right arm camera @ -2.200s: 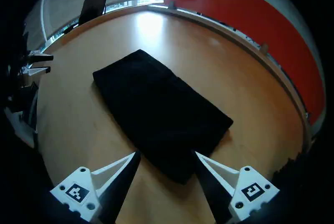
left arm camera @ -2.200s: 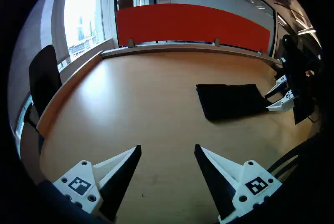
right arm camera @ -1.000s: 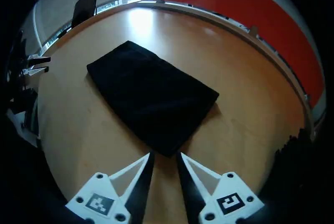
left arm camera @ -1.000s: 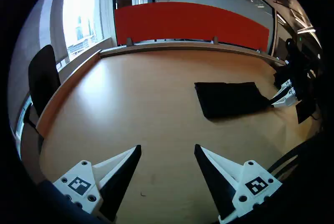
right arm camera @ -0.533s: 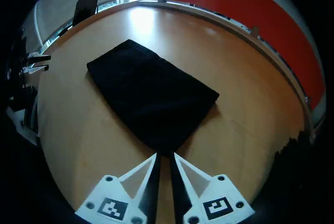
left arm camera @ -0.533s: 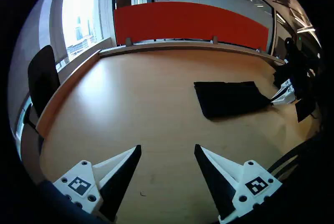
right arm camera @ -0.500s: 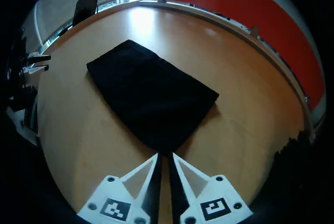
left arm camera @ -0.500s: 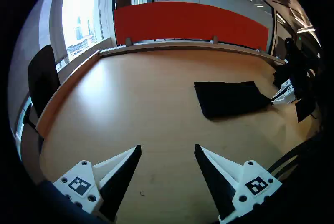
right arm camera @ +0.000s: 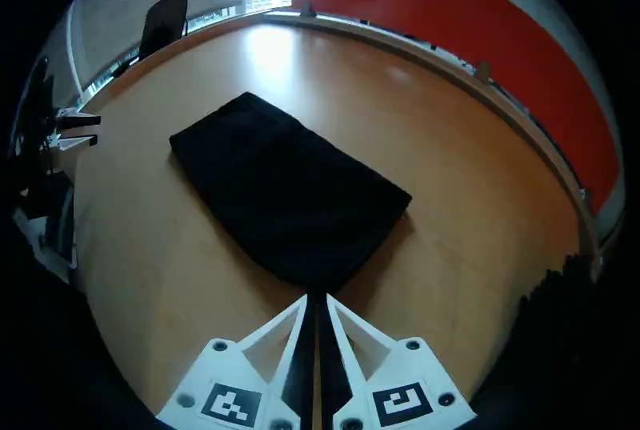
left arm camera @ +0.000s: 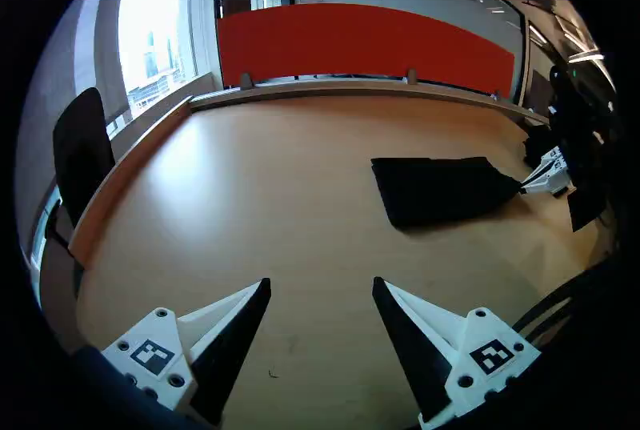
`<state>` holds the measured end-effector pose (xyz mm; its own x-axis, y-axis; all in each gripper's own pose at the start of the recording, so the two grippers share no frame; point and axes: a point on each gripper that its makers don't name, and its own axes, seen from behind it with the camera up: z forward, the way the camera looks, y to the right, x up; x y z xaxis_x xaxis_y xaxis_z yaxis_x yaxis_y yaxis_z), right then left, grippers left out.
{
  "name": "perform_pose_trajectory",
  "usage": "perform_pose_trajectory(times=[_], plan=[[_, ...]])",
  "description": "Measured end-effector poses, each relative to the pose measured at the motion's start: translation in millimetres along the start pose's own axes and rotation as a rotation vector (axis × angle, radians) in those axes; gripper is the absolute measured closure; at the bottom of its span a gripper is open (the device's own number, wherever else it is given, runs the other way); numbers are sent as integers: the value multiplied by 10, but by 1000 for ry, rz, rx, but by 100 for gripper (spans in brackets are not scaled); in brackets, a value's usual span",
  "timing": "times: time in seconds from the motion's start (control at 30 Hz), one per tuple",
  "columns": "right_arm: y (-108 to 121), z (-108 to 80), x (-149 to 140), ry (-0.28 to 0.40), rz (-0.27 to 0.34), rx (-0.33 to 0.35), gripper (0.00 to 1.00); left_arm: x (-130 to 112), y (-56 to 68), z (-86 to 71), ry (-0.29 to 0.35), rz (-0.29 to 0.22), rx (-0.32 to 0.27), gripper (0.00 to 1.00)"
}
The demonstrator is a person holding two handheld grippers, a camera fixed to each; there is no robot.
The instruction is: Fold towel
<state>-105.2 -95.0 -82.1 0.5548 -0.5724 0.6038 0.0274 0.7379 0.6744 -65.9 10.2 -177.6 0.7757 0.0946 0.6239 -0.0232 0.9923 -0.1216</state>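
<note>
Black towel, folded into a rectangle, lies flat on the wooden table, towards its right side in the left gripper view. Right gripper has its fingers pinched together on the towel's near corner, which is pulled to a point. Left gripper is spread wide over bare table, well apart from the towel. Red divider runs along the far edge, with a black chair beside the table.

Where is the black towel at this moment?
The black towel lies on the wooden table, centre of the right gripper view, its near corner pinched by the right gripper; in the left gripper view it sits far right.
</note>
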Motion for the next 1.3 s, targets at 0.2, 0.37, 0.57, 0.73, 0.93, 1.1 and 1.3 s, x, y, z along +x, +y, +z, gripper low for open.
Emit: perform_pose_trajectory(times=[0.2, 0.37, 0.57, 0.73, 0.93, 1.1, 1.3], plan=[[43, -109, 235, 47, -27, -14, 98, 8, 15, 10, 0, 1, -1, 6], [63, -214, 421, 79, -54, -22, 98, 16, 20, 14, 2, 1, -1, 6], [99, -297, 575, 103, -79, -33, 98, 28, 28, 18, 4, 3, -3, 6], [133, -348, 661, 119, -83, -42, 98, 30, 39, 17, 4, 4, -4, 6], [167, -380, 735, 132, -85, -47, 98, 22, 44, 14, 2, 5, -5, 6], [138, -367, 818, 142, -97, -37, 98, 15, 49, 9, 1, 4, -4, 6], [52, -332, 1009, 154, -137, -13, 98, 12, 51, 4, 1, 0, -3, 6]])
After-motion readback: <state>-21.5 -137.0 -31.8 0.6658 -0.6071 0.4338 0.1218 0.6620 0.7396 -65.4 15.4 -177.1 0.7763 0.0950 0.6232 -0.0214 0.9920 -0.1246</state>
